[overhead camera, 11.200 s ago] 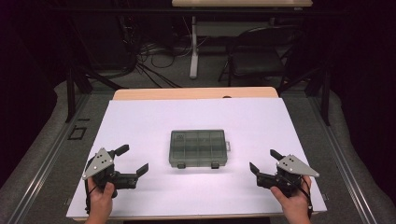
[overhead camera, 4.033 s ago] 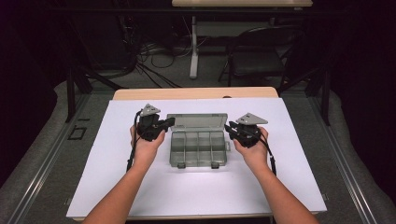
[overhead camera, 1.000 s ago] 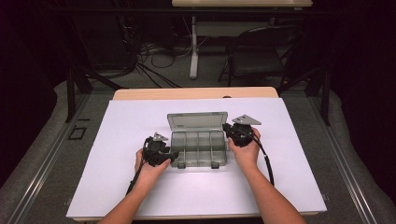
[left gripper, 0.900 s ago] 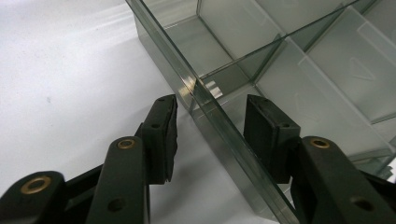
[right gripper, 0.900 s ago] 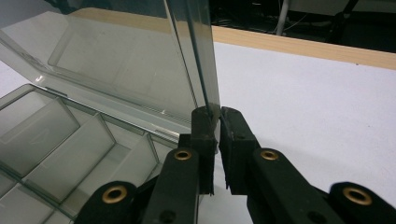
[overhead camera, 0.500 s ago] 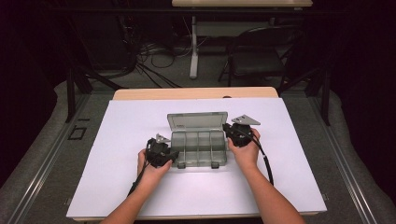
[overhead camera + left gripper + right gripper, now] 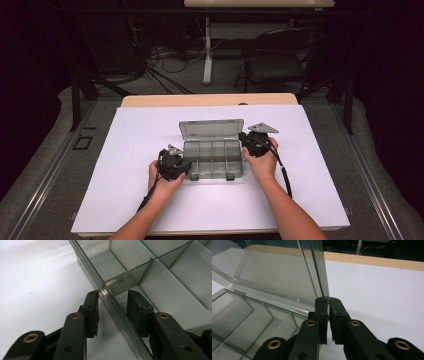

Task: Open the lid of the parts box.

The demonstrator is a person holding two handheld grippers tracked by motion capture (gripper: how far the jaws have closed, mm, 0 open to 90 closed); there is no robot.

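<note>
A smoky grey see-through box [image 7: 213,159] sits on a white table cover [image 7: 125,150], with black grippers [image 7: 175,166].

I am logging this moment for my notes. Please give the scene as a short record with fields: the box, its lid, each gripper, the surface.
box: clear compartment box, compartments look empty
lid: lid raised, tilted back
left gripper: left gripper jaws astride the box's wall, gap visible, open
right gripper: right gripper jaws pinched on the lid's edge
surface: white table

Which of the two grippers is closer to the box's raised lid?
Right. The right gripper pinches the edge of the lid; the left gripper straddles the organizer box wall at its near left corner, away from the lid.
</note>
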